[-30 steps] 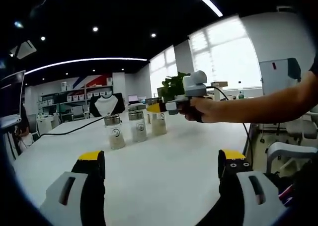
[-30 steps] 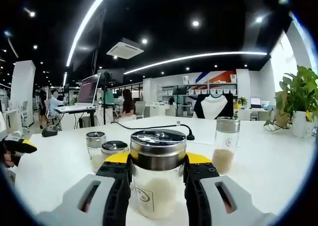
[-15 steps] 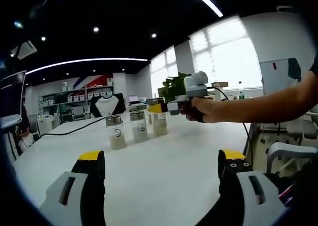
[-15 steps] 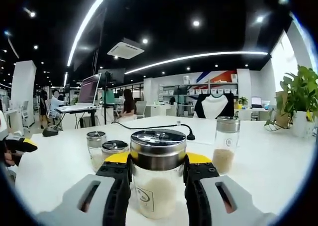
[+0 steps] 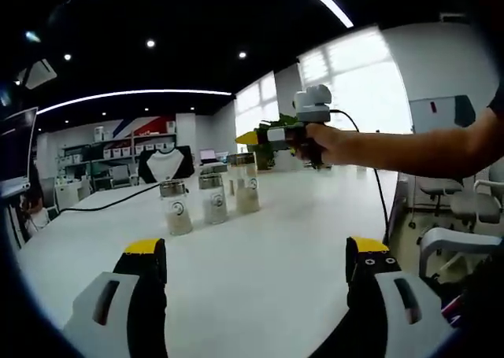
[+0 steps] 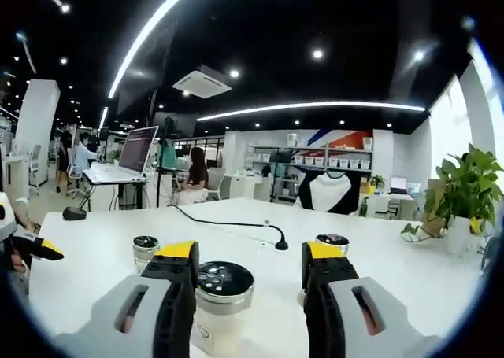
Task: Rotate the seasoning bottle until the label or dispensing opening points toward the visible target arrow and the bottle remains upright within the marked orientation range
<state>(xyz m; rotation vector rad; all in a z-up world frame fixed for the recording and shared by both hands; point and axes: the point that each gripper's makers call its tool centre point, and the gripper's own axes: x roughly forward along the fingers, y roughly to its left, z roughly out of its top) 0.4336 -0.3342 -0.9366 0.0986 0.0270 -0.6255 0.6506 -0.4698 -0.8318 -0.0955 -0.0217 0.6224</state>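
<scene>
Three seasoning bottles with steel lids stand upright in a row on the white table (image 5: 268,232): left bottle (image 5: 176,209), middle bottle (image 5: 211,199), right bottle (image 5: 246,186). A hand holds my right gripper (image 5: 250,138) just above the right one. In the right gripper view that bottle (image 6: 224,283) sits low between the jaws, its perforated lid seen from above. My right gripper (image 6: 250,254) is open, its jaws apart from the lid. My left gripper (image 5: 257,252) is open over bare table, well short of the bottles; its yellow tip (image 6: 35,248) shows at the left edge.
Two more lids (image 6: 146,244) (image 6: 332,240) flank the right gripper's jaws. A black cable (image 6: 236,224) snakes across the table. A potted plant (image 6: 465,193) stands at the far right. Desks, a monitor (image 6: 138,149) and a seated person (image 6: 193,177) lie beyond the table.
My right gripper let go of the bottle it was shut on and rose above it; the jaws now stand wider. The left gripper stays open, its view tilted slightly.
</scene>
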